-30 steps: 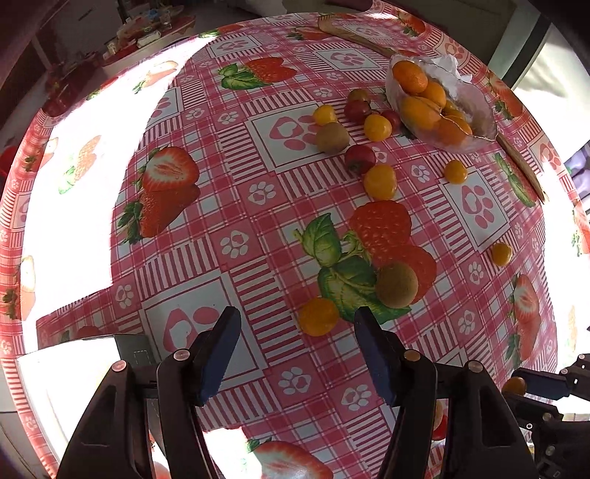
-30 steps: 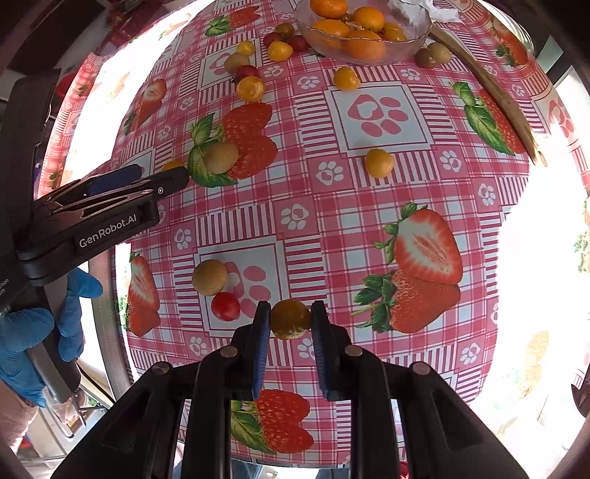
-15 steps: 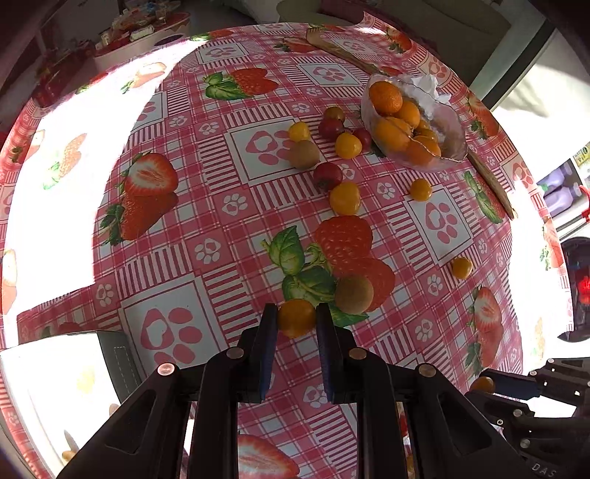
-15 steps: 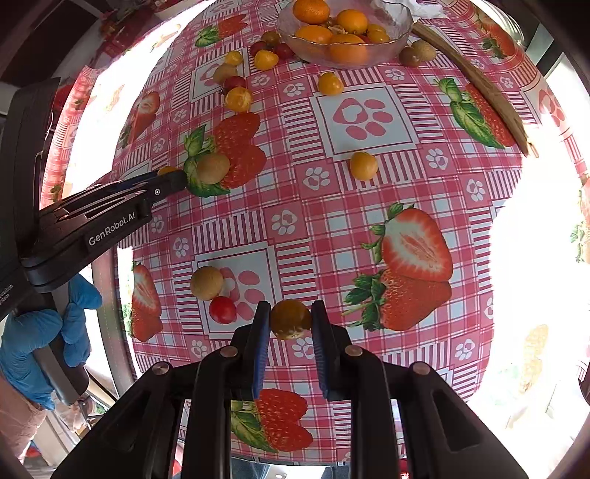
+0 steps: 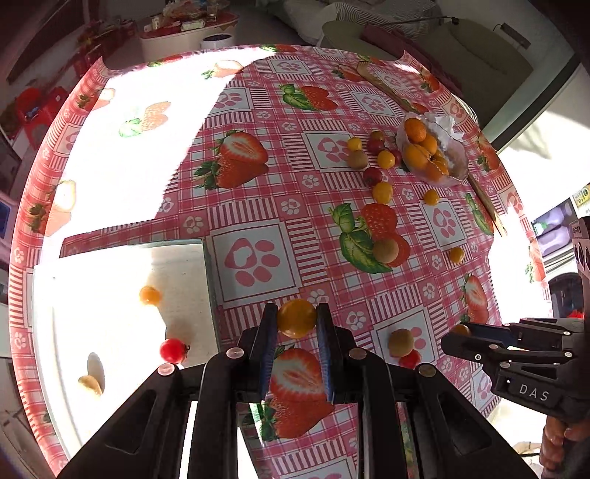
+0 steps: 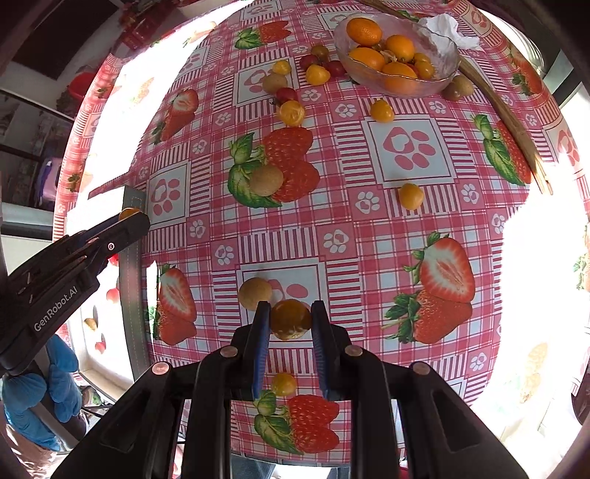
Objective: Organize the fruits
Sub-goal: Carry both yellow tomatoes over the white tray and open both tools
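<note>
My left gripper (image 5: 295,320) is shut on a small orange fruit (image 5: 296,317) and holds it above the tablecloth, just right of a white tray (image 5: 177,265). The tray holds an orange fruit (image 5: 149,295), a red tomato (image 5: 173,350) and a pale fruit (image 5: 89,384). My right gripper (image 6: 289,320) is shut on a dark orange fruit (image 6: 290,318) near the table's front edge. A brown fruit (image 6: 255,293) lies just left of it. A glass bowl (image 6: 438,70) with oranges stands at the back. Several small fruits (image 6: 291,112) lie loose around it.
A strawberry-print cloth (image 6: 368,239) covers the round table. A long wooden stick (image 6: 505,121) lies at the right behind the bowl, with crumpled tissue (image 6: 444,25) at the bowl's rim. A small yellow fruit (image 6: 283,384) lies under my right gripper. Strong sunlight washes out the tray side.
My left gripper closed on the orange fruit, lifted it and carried it left toward the tray. My right gripper kept its fruit and shifted slightly.
</note>
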{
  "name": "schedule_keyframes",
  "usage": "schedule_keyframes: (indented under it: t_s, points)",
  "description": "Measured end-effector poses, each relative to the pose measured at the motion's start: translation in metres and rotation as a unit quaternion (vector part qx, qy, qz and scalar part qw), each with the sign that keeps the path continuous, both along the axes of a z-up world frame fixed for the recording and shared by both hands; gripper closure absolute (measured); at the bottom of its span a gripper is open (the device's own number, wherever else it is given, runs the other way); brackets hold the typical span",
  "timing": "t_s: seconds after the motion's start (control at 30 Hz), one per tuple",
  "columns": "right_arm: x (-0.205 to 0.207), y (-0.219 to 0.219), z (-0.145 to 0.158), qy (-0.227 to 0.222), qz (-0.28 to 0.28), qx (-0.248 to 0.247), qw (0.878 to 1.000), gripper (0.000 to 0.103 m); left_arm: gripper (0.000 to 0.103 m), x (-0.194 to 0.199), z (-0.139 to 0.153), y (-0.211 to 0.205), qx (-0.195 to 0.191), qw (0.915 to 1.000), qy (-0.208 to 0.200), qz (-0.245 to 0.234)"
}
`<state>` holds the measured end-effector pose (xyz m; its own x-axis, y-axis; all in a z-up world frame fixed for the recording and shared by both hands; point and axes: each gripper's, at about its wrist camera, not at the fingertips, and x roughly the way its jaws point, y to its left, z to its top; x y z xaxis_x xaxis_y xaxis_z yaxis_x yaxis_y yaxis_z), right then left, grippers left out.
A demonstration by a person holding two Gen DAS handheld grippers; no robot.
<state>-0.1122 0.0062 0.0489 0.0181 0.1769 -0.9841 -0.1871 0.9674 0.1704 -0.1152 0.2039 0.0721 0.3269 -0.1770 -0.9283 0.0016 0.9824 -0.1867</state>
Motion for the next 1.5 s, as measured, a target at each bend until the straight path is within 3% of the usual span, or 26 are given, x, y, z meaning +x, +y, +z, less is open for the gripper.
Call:
schedule_keyframes:
  t_s: [0.33, 0.53, 0.9, 1.2, 1.37, 1.4, 1.43, 1.47, 1.5]
  points:
    - [-0.006, 0.085, -0.001, 0.001, 0.079, 0.010, 0.997, 0.079, 0.081, -0.055, -0.005, 0.091, 0.020, 0.9944, 0.018, 0.102]
    - [-0.005, 0.148, -0.005, 0.002, 0.126, 0.023, 0.992, 0.079, 0.081, -0.056, -0.012, 0.139, 0.035, 0.9891, 0.016, 0.142]
    - [0.011, 0.231, -0.043, 0.019, 0.155, 0.020, 0.988, 0.079, 0.081, -0.018, -0.040, 0.174, 0.064, 0.9883, 0.022, 0.137]
    - [0.023, 0.254, -0.076, 0.032, 0.160, -0.009, 0.987, 0.079, 0.081, -0.019, -0.057, 0.176, 0.064, 0.9878, 0.040, 0.137]
    - [0.020, 0.264, -0.078, 0.021, 0.174, -0.016, 0.984, 0.078, 0.080, -0.018, -0.058, 0.173, 0.075, 0.9877, 0.042, 0.130]
    - [0.020, 0.264, -0.078, 0.023, 0.174, -0.016, 0.984, 0.078, 0.079, -0.018, -0.058, 0.173, 0.076, 0.9874, 0.043, 0.132]
    - [0.012, 0.259, -0.075, 0.026, 0.172, -0.013, 0.985, 0.078, 0.072, -0.018, -0.058, 0.173, 0.076, 0.9872, 0.045, 0.133]
    - [0.014, 0.259, -0.076, 0.031, 0.169, -0.010, 0.985, 0.078, 0.049, -0.017, -0.058, 0.173, 0.078, 0.9866, 0.047, 0.135]
    - [0.016, 0.256, -0.074, 0.032, 0.166, -0.007, 0.986, 0.078, 0.037, -0.018, -0.056, 0.174, 0.085, 0.9855, 0.043, 0.140]
